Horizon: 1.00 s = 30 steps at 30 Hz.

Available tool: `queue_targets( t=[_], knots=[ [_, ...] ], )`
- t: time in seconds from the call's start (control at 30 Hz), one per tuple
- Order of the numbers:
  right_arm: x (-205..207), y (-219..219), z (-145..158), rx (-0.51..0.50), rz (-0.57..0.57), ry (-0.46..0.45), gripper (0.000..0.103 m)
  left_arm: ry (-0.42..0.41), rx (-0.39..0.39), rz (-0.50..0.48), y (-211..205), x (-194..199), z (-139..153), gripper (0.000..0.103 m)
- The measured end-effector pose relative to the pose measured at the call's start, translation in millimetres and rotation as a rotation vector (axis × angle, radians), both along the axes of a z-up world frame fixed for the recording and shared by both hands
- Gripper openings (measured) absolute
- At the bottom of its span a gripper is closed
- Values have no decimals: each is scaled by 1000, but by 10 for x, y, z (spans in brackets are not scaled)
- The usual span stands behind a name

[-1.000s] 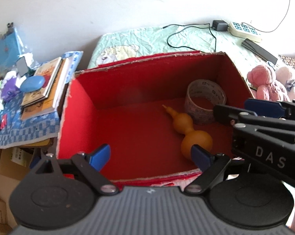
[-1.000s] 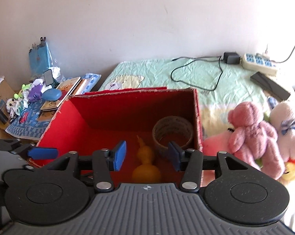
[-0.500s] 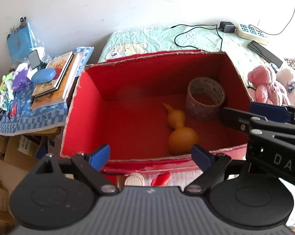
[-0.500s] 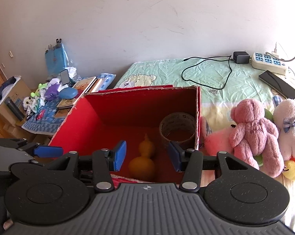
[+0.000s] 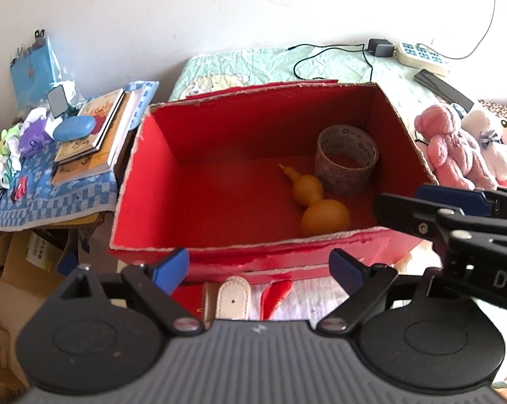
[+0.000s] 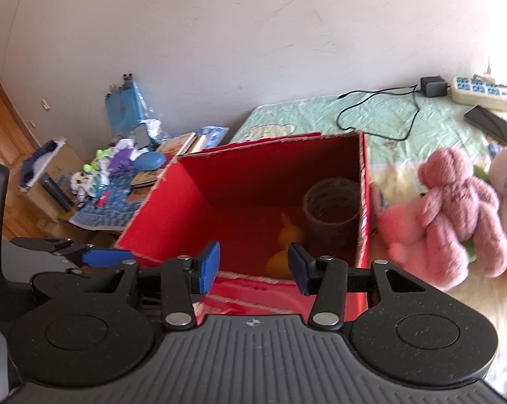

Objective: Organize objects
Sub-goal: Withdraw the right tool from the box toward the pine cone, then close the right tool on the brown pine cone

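- While both claws hang over the near edge of the open red cardboard box, neither is holding anything — the left gripper has its jaws spread wide, and the right gripper is apart too, just narrower.
- Already in the box: an orange gourd-shaped toy lying on the floor, touching a roll of brownish packing tape in the far right corner.
- Next candidates, I'd guess, sit just under the left claw, outside the box's near wall — a cream leather strap with a stud hole and a red curved piece beside it.
- Strap's long axis runs straight away from the claw, so the jaws would close across its width.
- Left hand looks nearer to both.
- The fuzzy pink plush bear lies off to the right claw's right.
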State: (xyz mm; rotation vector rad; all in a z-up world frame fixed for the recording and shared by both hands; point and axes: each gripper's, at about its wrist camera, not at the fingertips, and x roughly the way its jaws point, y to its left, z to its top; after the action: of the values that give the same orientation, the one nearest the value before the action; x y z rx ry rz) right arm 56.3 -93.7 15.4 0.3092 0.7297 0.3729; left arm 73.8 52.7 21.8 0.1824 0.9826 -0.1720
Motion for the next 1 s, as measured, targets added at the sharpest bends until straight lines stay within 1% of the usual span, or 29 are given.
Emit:
queue_targets(
  t=[0.1,0.17,0.3,0.37,0.47,0.57,0.67,0.73,0.87,0.9,1.0],
  knots=[
    [-76,11,-35,41,36,-4,42,0,-30,-25,133,-72,-5,91],
    [-107,27,-82,63,68,4,42,0,-50,-45,221,-129,-15,90],
    [-124,83,-233,86,119,52,39,5,-117,-79,418,-241,-29,90],
    [-124,96,-320,99,126,84,35,18,-159,-90,501,-279,-39,89],
    [-131,109,-435,117,122,129,34,39,-196,-115,566,-343,-90,89],
    [-129,108,-510,126,124,162,34,56,-223,-157,578,-443,-137,89],
    [-142,107,-589,118,114,194,34,67,-233,-216,535,-556,-172,89],
    [-148,93,-648,136,116,225,34,71,-248,-253,492,-634,-185,89],
    [-128,79,-760,156,134,285,34,108,-324,-313,418,-738,-248,89],
    [-120,81,-788,161,139,300,34,120,-327,-325,380,-758,-284,89],
    [-92,56,-870,195,144,349,34,149,-279,-332,246,-802,-446,88]
  ],
)
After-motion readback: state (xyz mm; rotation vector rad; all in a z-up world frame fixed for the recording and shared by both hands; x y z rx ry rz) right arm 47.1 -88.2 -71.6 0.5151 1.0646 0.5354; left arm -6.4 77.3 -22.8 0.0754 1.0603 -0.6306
